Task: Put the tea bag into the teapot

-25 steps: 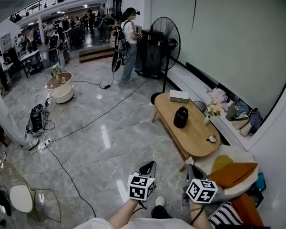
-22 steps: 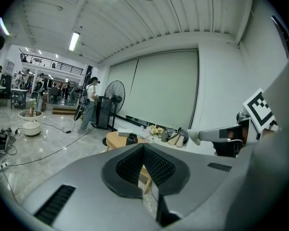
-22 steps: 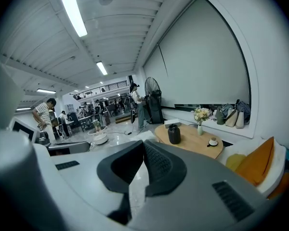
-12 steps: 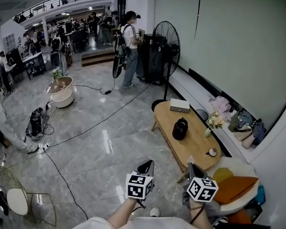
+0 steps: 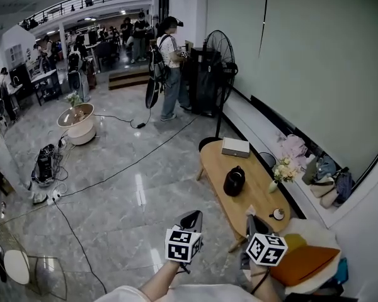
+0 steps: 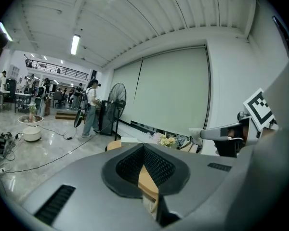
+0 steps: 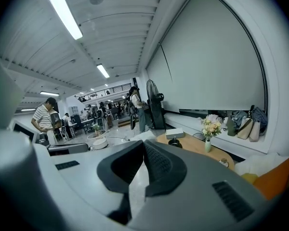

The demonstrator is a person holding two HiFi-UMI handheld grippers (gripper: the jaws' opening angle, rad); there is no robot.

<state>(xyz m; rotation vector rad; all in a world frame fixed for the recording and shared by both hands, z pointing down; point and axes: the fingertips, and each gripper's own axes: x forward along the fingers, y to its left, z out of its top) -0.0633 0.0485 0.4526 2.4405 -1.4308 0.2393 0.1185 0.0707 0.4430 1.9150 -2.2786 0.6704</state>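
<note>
Teapot [image 5: 234, 181], black, stands near the middle of the oval wooden tabletop [image 5: 257, 197] in the head view, well apart from the left tool [image 5: 192, 219] and right tool [image 5: 252, 219], both low over the floor [image 5: 132, 206]. Left gripper view: its jaws meet, nothing between them. Right gripper view: jaws likewise together and empty, the teapot ahead on the tabletop.

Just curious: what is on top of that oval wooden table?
A black teapot, a white box, a flower vase, a small cup. The teapot's inside is hidden.
</note>
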